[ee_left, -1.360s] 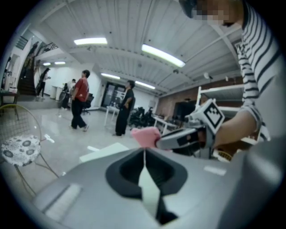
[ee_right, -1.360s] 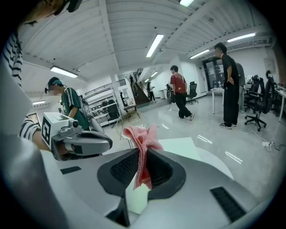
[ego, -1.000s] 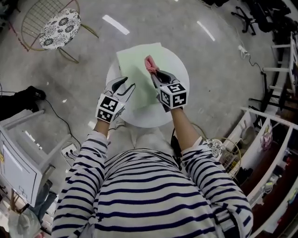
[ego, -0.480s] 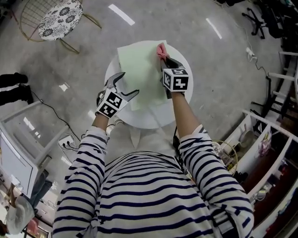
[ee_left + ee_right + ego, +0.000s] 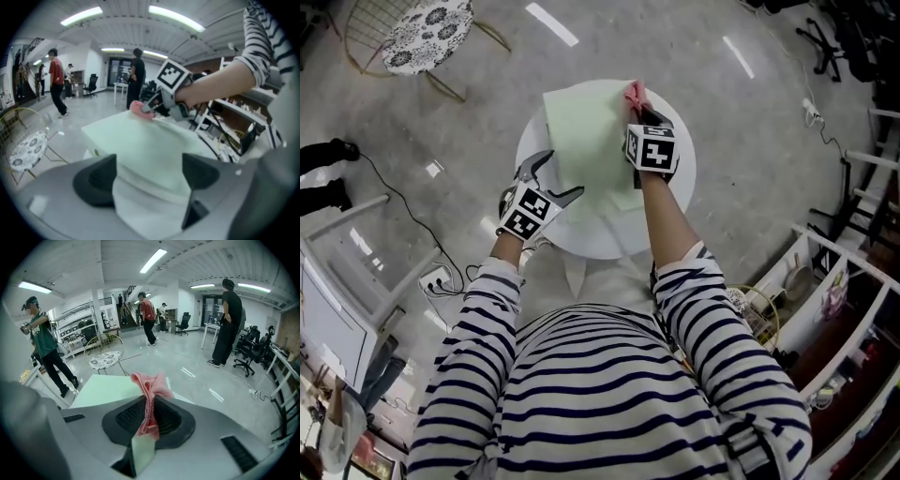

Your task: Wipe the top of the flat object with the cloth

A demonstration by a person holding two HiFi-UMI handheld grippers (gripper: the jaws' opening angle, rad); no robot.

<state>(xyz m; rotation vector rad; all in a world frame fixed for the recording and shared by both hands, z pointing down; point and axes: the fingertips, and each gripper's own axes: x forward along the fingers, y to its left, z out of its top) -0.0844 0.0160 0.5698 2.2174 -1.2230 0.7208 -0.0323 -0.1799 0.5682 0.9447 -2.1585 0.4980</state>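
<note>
Flat thing: a pale green flat sheet (image 5: pixel 586 141) (image 5: pixel 150 145) lies on top of a round white desk (image 5: pixel 609 236).
Where it is: its near edge sits at the left claw, and its far corner is under the tip of the right claw.
Cloth: a pink cloth (image 5: pixel 633 92) (image 5: pixel 150 385) is bunched up. It pokes out past the tip of the right claw and touches the far edge of the green sheet.
Right claw: the right claw (image 5: pixel 639 108) (image 5: pixel 150 416) is pressed together on the pink cloth and pinches it in the middle. It is stretched out over the right side of the sheet.
Left claw: the left claw (image 5: pixel 562 174) (image 5: pixel 147 176) is spread wide and its jaws are opening. The sheet's near edge shows between them, but no pad presses on it.
Arms: striped sleeves (image 5: pixel 483 300) lead back from both claws to the person.
Farther out: a gold wire chair with a black-and-white flower seat (image 5: pixel 427 36) stands on the shiny grey floor, well past the left claw and away from the desk.
Room: a few people (image 5: pixel 149 319) stand far off beyond the right claw.
</note>
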